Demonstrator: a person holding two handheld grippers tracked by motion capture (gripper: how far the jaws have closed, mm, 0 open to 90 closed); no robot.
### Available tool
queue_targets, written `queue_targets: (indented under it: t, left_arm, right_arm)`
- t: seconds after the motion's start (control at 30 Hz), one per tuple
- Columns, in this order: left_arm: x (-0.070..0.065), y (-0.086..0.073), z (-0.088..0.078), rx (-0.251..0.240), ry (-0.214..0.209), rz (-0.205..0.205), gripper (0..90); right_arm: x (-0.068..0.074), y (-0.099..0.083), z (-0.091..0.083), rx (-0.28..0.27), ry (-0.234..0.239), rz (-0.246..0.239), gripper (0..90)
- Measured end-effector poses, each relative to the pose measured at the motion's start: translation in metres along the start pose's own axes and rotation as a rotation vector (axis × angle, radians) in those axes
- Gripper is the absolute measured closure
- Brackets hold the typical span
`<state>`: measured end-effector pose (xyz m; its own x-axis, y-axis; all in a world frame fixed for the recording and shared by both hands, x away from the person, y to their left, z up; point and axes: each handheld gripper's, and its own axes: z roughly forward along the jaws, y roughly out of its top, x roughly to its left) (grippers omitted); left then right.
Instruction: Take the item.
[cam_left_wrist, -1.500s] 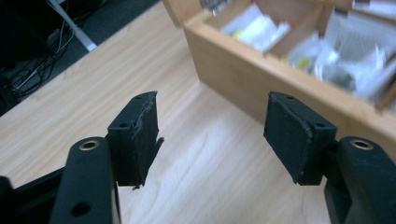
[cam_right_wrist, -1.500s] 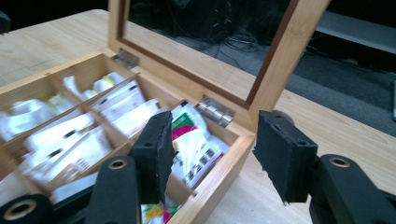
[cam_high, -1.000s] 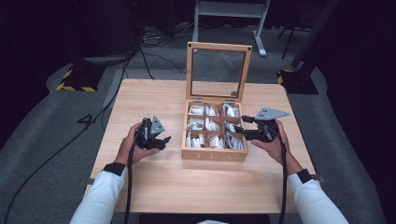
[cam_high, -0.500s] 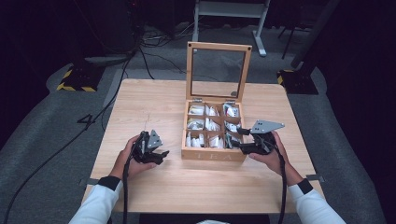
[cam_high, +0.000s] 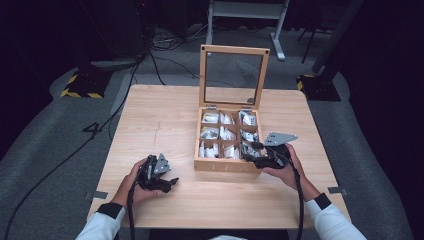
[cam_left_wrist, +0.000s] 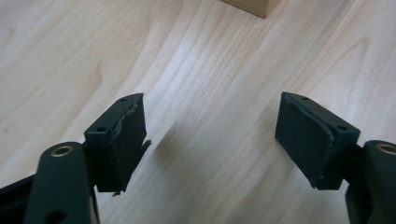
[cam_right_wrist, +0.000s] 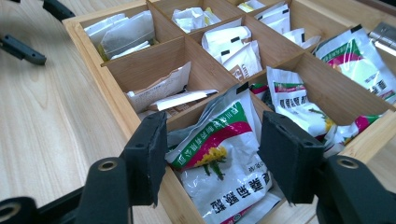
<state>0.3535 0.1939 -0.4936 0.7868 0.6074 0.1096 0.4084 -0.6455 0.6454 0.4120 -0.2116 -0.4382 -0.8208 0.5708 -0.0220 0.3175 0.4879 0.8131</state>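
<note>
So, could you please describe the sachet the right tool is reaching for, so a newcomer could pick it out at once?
Start at the open wooden box on the table, its glass lid standing upright. In the front corner compartment beside the right tool lies a white sachet. Its green and red diagonal band with yellow flowers sets it apart from the plain white and brown packets in the compartments farther along.

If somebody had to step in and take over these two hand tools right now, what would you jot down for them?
Left gripper: jaws have just been opening, nothing between them, over bare table left of the box.
Right gripper: jaws open, one on each side of a green-and-red sachet in the near-right compartment, not yet pressing it.
Wooden box: lid up, compartments filled with sachets.
Done: nothing lifted out that I can see.
Left, probably: close on that sachet and lift it.
</note>
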Motion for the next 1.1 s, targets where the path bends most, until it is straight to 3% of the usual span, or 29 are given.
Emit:
queue_targets:
  t: [0.13,0.4,0.57,0.7,0.73,0.9,1.1]
  left_arm:
    - [-0.001,-0.007,-0.001,-0.041,-0.006,-0.019,24.9]
    - [-0.001,-0.009,-0.001,-0.053,-0.009,-0.012,24.7]
    - [0.002,-0.011,0.001,-0.078,-0.037,-0.021,24.8]
    - [0.010,-0.013,0.003,-0.073,-0.098,-0.075,24.7]
    - [0.011,-0.013,0.003,-0.071,-0.103,-0.073,24.3]
    - [0.011,-0.013,0.003,-0.071,-0.105,-0.071,24.2]
    - [0.011,-0.013,0.003,-0.071,-0.105,-0.072,24.2]
  right_arm:
    - [-0.001,0.001,0.001,0.010,-0.004,0.018,42.1]
    - [0.003,0.001,-0.004,0.039,-0.075,-0.005,43.1]
    - [0.007,0.001,-0.006,0.055,-0.111,-0.014,51.1]
    - [0.008,0.001,-0.004,0.067,-0.105,-0.005,58.8]
    - [0.008,0.001,-0.002,0.072,-0.103,-0.001,59.4]
    - [0.001,0.000,0.008,0.102,-0.083,0.051,61.0]
    - [0.003,0.001,0.012,0.118,-0.065,0.030,73.0]
